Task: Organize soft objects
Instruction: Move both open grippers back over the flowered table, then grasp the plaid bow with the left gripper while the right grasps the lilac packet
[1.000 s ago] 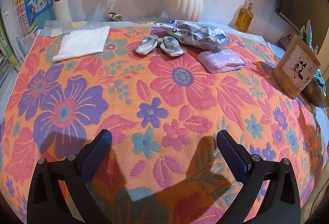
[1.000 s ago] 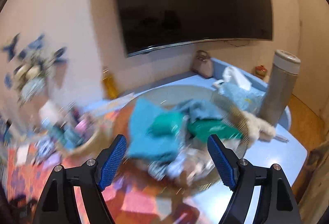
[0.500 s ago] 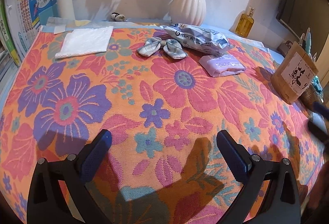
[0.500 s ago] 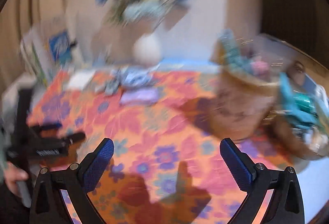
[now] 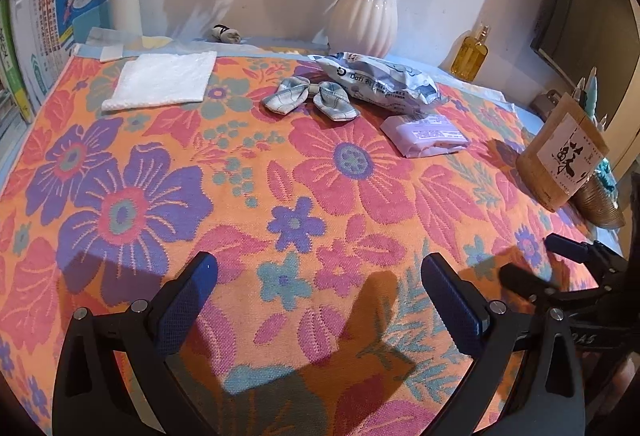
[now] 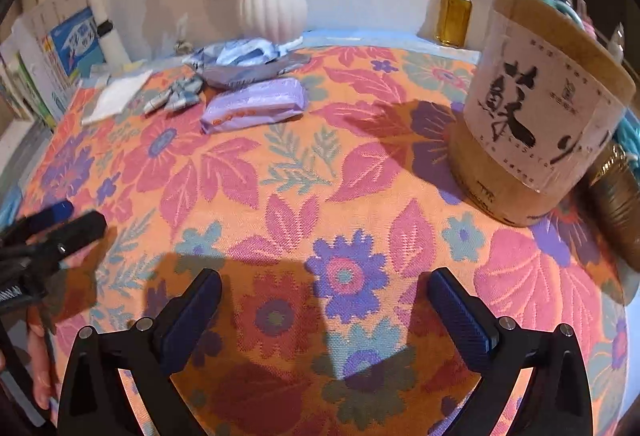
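On the floral cloth lie a folded white towel (image 5: 160,80) at far left, a pair of small plaid socks (image 5: 310,100), a crinkled blue-white soft pack (image 5: 380,82) and a purple tissue pack (image 5: 426,134). The same items show far off in the right wrist view: towel (image 6: 114,96), socks (image 6: 176,96), soft pack (image 6: 240,58), purple pack (image 6: 254,104). My left gripper (image 5: 320,304) is open and empty over the near cloth. My right gripper (image 6: 324,312) is open and empty; it also shows at the right edge of the left wrist view (image 5: 536,260).
A white vase (image 5: 366,18) with flowers and a yellow bottle (image 5: 470,54) stand at the back. A brown labelled paper container (image 6: 536,116) and a woven basket (image 6: 616,196) stand at the right. Books (image 5: 52,28) line the left wall.
The right gripper swung from the basket of clothes at the right to face the floral cloth, and now appears beside the left gripper. The left gripper shifted only slightly.
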